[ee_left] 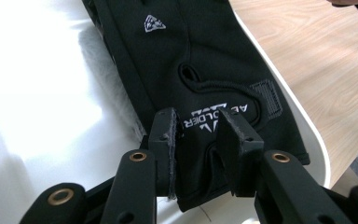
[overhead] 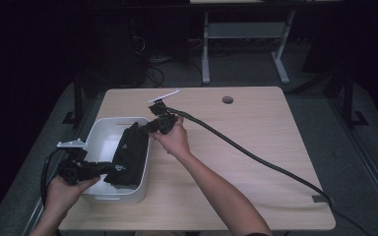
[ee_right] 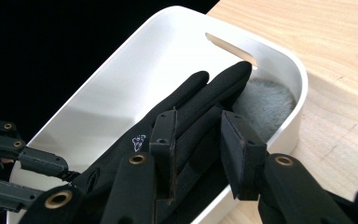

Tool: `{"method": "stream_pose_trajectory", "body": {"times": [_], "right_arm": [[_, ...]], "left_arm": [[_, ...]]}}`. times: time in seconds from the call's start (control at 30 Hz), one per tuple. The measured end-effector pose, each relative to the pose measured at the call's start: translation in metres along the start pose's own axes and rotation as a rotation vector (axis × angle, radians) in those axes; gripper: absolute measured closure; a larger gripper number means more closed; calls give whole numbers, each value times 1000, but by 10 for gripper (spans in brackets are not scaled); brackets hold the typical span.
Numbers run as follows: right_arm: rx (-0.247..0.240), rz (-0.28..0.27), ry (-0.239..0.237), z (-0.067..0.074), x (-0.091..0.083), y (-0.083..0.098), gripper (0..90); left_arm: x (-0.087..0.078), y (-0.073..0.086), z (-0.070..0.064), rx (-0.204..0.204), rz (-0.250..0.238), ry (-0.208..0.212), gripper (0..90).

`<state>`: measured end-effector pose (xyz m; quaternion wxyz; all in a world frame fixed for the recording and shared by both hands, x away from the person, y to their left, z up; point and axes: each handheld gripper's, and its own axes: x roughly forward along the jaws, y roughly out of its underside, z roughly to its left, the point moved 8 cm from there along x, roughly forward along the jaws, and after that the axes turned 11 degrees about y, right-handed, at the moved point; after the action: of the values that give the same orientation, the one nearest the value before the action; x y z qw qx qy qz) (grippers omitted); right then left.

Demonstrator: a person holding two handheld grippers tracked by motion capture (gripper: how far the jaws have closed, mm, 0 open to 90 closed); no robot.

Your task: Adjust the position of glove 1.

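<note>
Two hand-held grippers meet on one soft black fabric glove point(overhead: 129, 153), which lies draped along the right-hand wall of a white rounded plastic bin point(overhead: 101, 129) at the near left of the pale wooden counter point(overhead: 261, 128).

Nearest, the left gripper point(ee_left: 200, 135) sits at the glove's cuff end. Its jaws stand apart with the cuff hanging between them, and the pads do not look to be pressing on it.

The glove looks light and limp. It sags over the bin's edge and creases at the wrist, so I judge it will fold and swing rather than keep its shape. The knit looks matte and not slippery, and nothing about it seems fragile. The cuff, where the fabric doubles up by the grey hook-and-loop tab point(ee_left: 267, 96), looks like the firmest place to pinch. The fingers are the other natural hold, though they would probably bunch.

White lettering runs across the wrist, partly cut off by the jaws. I can read "AE" and below it "OLDIER", no more. A small white triangular emblem point(ee_left: 154, 22) sits on the back of the hand.

Farther along, the right gripper point(ee_right: 198, 135) hovers over the glove's fingers, jaws parted and clamped on nothing. Beneath the fingertips, a patch of grey fleecy material point(ee_right: 272, 100) lies on the bin's floor.

Beyond, a thick black cable point(overhead: 256, 157) trails across the counter towards its right edge, and a round hole point(overhead: 228, 100) shows near the far edge.
</note>
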<state>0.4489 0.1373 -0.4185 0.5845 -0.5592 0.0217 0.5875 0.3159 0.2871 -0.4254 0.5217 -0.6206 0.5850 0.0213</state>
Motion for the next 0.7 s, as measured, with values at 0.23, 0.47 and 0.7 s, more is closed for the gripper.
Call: {"method": "stream_pose_trajectory", "body": {"times": [0.23,0.47,0.7], "right_arm": [[-8,-10,5,-1,-8,-3,642],[-11,-14,-12,1,-18,-5,634],[-22,-24,-11,1,-26,-7,630]], "left_arm": [[0,-7,-6,15,-10,3,664],[0,-13,-12,24,-31,15,661],[1,-17,-15,22,-42,26,651]]}}
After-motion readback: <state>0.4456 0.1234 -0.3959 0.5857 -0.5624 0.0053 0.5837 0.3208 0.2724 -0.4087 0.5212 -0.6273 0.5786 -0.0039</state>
